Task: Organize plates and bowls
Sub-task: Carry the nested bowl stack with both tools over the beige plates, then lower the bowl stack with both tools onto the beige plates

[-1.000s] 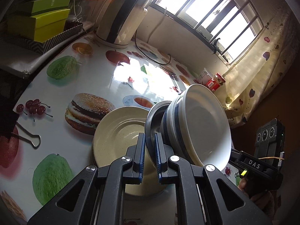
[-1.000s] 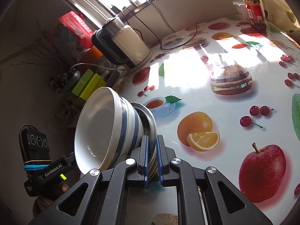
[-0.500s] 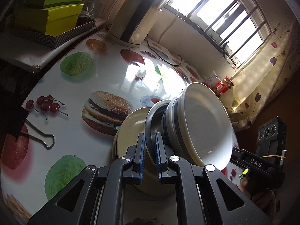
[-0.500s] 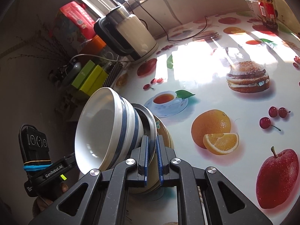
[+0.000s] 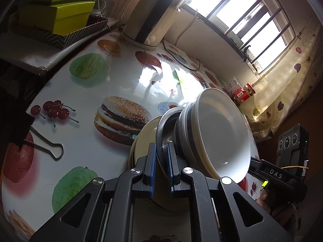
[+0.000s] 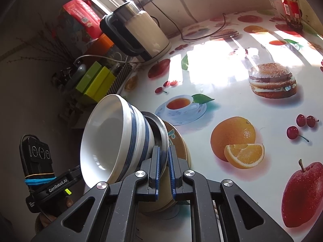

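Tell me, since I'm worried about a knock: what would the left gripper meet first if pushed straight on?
The left gripper, shut on the metal plate, would likely bring it against the cream plate just beyond; depth is unclear.

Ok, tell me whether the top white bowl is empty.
Empty: the white bowl shows only bare glazed interior in both wrist views.

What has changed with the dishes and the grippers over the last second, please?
The stack held by both grippers, white bowls nested in a metal plate, has come over the cream plate on the table, now covering most of it. Unchanged: the left gripper and right gripper stay shut on the metal plate's rim from opposite sides; the cream plate has not moved.
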`<state>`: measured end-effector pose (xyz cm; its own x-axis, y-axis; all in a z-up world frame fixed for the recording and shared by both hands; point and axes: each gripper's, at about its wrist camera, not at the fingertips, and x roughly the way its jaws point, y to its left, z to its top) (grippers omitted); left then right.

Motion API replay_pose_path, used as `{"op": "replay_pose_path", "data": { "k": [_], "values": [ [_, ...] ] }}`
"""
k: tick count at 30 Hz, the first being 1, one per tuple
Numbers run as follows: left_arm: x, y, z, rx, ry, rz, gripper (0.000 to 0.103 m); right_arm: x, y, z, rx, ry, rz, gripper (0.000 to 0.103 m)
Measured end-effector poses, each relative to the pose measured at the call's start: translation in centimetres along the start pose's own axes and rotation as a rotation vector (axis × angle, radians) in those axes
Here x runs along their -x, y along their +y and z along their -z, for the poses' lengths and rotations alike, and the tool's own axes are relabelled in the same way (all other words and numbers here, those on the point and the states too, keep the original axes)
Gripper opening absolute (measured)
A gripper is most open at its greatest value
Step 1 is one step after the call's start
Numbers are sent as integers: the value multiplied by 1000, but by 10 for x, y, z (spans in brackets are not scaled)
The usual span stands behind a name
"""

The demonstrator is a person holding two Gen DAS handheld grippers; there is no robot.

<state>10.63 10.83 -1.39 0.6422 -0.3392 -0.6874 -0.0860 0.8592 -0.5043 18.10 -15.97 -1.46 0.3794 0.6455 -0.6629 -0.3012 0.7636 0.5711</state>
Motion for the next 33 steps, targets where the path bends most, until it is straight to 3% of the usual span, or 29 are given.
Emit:
{"op": "replay_pose_path", "data": {
  "k": [23,33],
  "values": [
    [3,1,-1,-4,-9,-3,12,-4,1,1,21,-5,13,13],
    [7,3,-2,-16,-9,-47,28,1,-3,1,13,-13,32,24]
  ]
}}
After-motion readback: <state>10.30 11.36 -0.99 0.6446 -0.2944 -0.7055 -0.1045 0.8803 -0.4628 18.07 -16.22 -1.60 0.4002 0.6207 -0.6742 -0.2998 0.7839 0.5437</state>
